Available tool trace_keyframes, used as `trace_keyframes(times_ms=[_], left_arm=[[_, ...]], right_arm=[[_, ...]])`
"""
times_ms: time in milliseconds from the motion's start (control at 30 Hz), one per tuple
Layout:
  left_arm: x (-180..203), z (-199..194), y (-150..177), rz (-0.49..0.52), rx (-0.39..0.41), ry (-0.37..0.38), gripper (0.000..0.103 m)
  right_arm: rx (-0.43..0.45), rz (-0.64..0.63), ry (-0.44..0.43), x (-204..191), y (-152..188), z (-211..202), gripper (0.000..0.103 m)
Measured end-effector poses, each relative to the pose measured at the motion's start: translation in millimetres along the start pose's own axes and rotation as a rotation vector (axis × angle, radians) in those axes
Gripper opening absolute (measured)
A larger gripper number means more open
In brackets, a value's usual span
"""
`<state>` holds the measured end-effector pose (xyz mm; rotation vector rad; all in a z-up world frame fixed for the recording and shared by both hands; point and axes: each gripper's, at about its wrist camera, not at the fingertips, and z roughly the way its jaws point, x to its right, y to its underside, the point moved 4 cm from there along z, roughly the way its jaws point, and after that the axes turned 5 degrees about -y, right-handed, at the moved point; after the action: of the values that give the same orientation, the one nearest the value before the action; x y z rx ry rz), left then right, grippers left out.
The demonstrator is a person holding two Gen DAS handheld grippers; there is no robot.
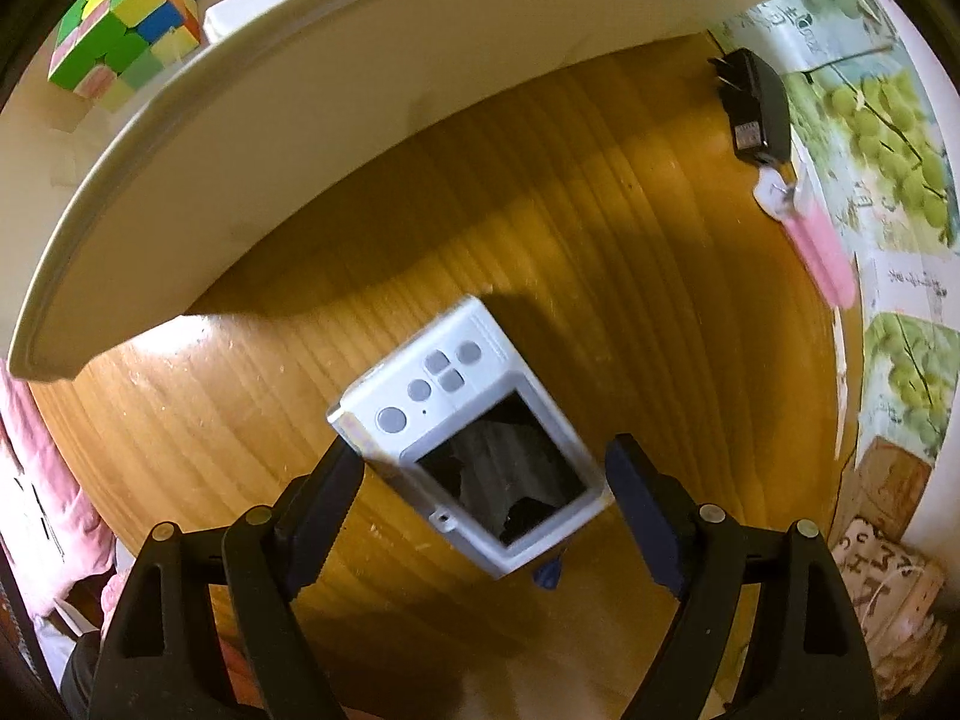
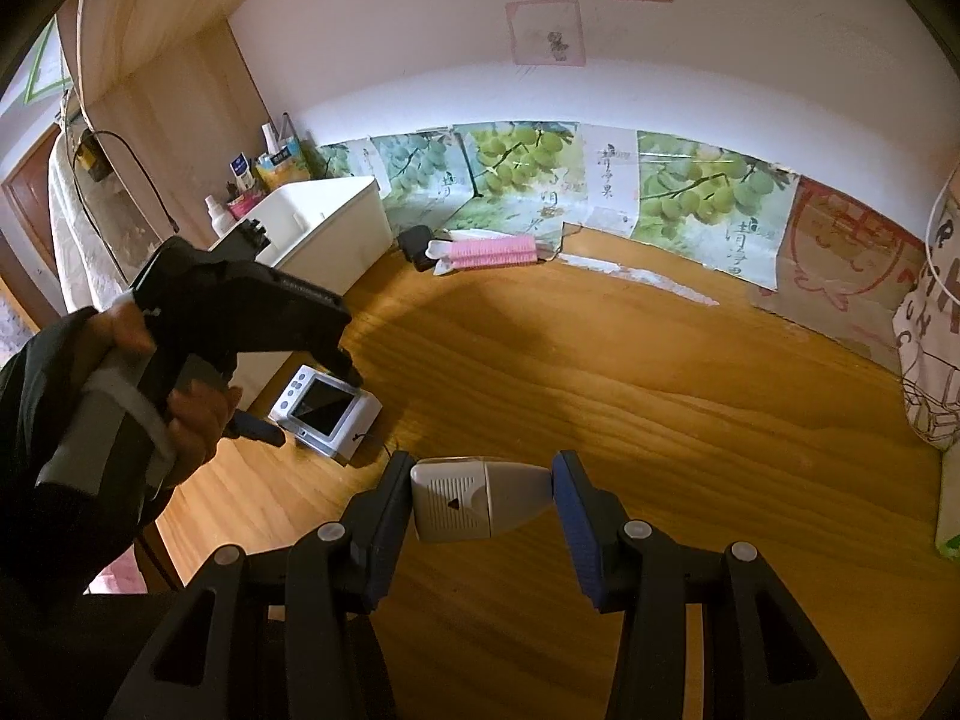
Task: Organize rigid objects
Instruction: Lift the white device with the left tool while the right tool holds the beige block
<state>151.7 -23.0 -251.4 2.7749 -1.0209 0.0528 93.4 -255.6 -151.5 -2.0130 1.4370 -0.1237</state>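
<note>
A small white digital camera lies screen-up on the wooden table, also in the right wrist view. My left gripper is open above it, one finger at its left corner, the other finger apart on the right. My right gripper is shut on a white and grey plastic device held above the table. A white storage box stands just beyond the camera; it also shows in the right wrist view. A multicoloured puzzle cube sits inside the box.
A black power adapter and a pink brush-like item lie by the back wall with grape posters. A patterned bag stands at the right. Bottles stand behind the box. Bare wooden tabletop spreads across the middle.
</note>
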Motion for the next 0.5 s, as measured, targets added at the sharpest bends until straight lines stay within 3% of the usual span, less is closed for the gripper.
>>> trace_keyframes(times_ms=[333, 500], left_arm=[[23.6, 17.7, -5.1, 0.002, -0.038, -0.031, 0.083], [18.3, 15.5, -6.9, -0.014, -0.027, -0.032, 0.070]], right_arm=[[-0.008, 0.021, 0.003, 5.2, 0.0, 3.7, 0.047], [-0.001, 0.034, 0.021, 7.0, 1.7, 0.5, 0.047]])
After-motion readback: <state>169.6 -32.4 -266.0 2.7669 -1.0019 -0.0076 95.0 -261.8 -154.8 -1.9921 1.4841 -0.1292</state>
